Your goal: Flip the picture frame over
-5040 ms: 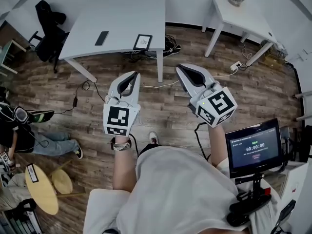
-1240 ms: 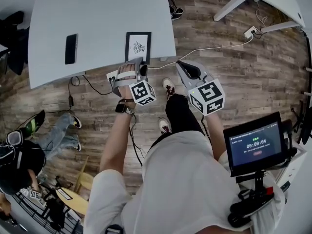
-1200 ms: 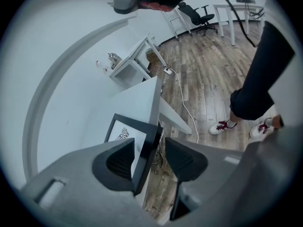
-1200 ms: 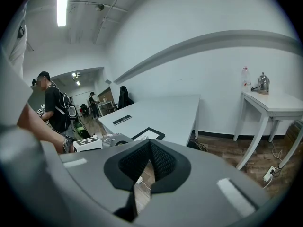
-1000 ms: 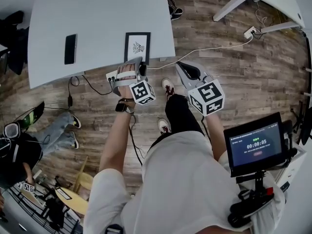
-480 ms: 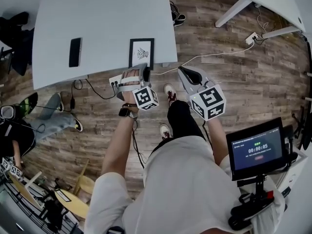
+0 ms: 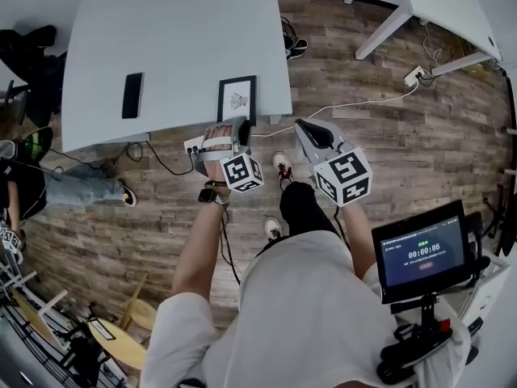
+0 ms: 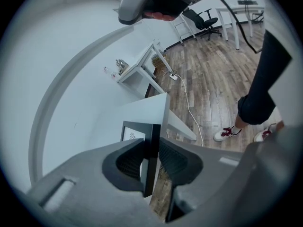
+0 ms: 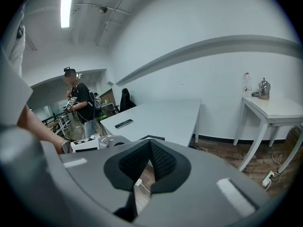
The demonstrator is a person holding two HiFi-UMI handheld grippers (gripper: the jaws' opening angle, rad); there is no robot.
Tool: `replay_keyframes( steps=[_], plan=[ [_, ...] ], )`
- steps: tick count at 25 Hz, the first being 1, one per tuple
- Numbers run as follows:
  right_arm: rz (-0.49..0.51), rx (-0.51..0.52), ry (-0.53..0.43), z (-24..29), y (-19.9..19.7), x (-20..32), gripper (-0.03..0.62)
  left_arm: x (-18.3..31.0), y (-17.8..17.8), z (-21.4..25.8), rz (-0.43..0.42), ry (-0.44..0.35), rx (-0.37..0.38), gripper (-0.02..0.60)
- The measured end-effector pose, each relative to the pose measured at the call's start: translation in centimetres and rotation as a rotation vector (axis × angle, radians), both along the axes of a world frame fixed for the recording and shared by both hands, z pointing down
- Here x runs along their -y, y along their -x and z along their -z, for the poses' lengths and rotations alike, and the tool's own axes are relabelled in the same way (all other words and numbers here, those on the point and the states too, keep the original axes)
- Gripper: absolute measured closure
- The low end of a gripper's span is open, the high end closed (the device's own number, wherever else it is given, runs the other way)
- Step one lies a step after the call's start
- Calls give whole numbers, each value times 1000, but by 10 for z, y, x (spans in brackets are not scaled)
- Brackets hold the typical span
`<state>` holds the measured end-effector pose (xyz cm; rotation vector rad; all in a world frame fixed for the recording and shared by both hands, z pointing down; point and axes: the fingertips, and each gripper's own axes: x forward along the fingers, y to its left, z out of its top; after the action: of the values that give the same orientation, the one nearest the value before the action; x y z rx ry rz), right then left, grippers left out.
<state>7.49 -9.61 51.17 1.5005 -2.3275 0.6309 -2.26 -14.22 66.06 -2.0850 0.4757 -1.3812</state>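
Observation:
The black picture frame with a small drawing lies near the front edge of the white table. My left gripper reaches its near edge. In the left gripper view the frame's black edge stands between the pads, which touch it on both sides; the jaws have just been closing on it. My right gripper hovers over the floor to the right of the table corner, apart from the frame. In the right gripper view its pads meet with nothing between them.
A black phone lies on the table left of the frame. A second white table stands at the top right, with a power strip and cable on the floor. A person sits at the left. A monitor is at my right.
My left gripper's jaws have narrowed onto the frame's near edge, and the hand has risen a little. The right gripper has kept its place.

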Motion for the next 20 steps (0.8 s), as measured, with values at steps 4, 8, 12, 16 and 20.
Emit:
replay_keyframes(
  steps=[4, 8, 12, 16, 20],
  plan=[
    [-14, -2, -13, 12, -6, 3, 592, -2, 0, 6, 22, 12, -6, 488],
    [-17, -11, -25, 23, -11, 8, 592, -2, 0, 11, 50, 32, -29, 492],
    [-16, -12, -34, 31, -17, 9, 592, -6, -4, 21, 66, 42, -57, 495],
    [1, -12, -24, 33, -23, 24, 592, 8, -13, 33, 124, 75, -127, 499],
    [13, -7, -27, 37, -25, 40, 592, 20, -18, 50, 210, 103, -220, 502]
  ],
)
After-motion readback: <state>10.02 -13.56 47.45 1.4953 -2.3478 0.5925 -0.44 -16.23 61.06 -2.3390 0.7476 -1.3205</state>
